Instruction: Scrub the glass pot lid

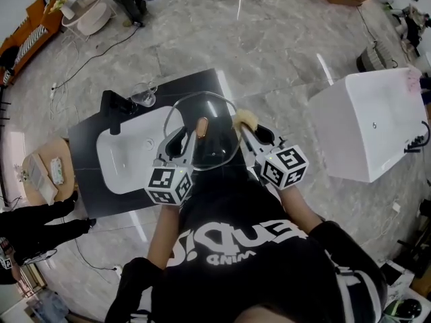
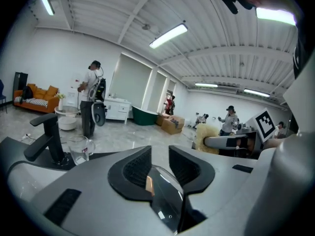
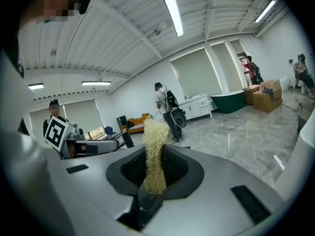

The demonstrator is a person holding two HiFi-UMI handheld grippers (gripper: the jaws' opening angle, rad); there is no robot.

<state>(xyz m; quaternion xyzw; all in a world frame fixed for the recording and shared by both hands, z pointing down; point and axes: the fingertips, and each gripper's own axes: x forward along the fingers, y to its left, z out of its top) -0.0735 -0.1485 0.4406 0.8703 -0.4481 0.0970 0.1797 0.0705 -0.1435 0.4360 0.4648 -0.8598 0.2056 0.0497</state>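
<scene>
Currently: set-up for the scrub, by my read; no scrubber-to-glass contact visible.
Lid: glass pot lid point(image 1: 214, 150) sits at centre frame in the head view, over the right end of the white sink point(image 1: 124, 157) on the black counter point(image 1: 87, 180), wooden knob point(image 1: 202, 127) facing up. Can't tell whether it rests on the counter or hangs free.
Left gripper: left gripper point(image 1: 180, 138) is at the lid's left rim. In its own view the jaws stand apart with the glass edge point(image 2: 165, 191) in the gap, and the pads don't visibly clamp it.
Right gripper: right gripper point(image 1: 250, 132) is clamped on the yellow fibre scrubber point(image 3: 155, 146), which sticks out past the jaw tips.
Scrubber position: just beside the lid's upper right rim point(image 1: 245, 119); touching or not, can't tell.
Next move: probably close left on the rim to steady the lid, then bring the scrubber onto the glass and rub.
Watch: thin wet glass could slip if the left grip is loose.
</scene>
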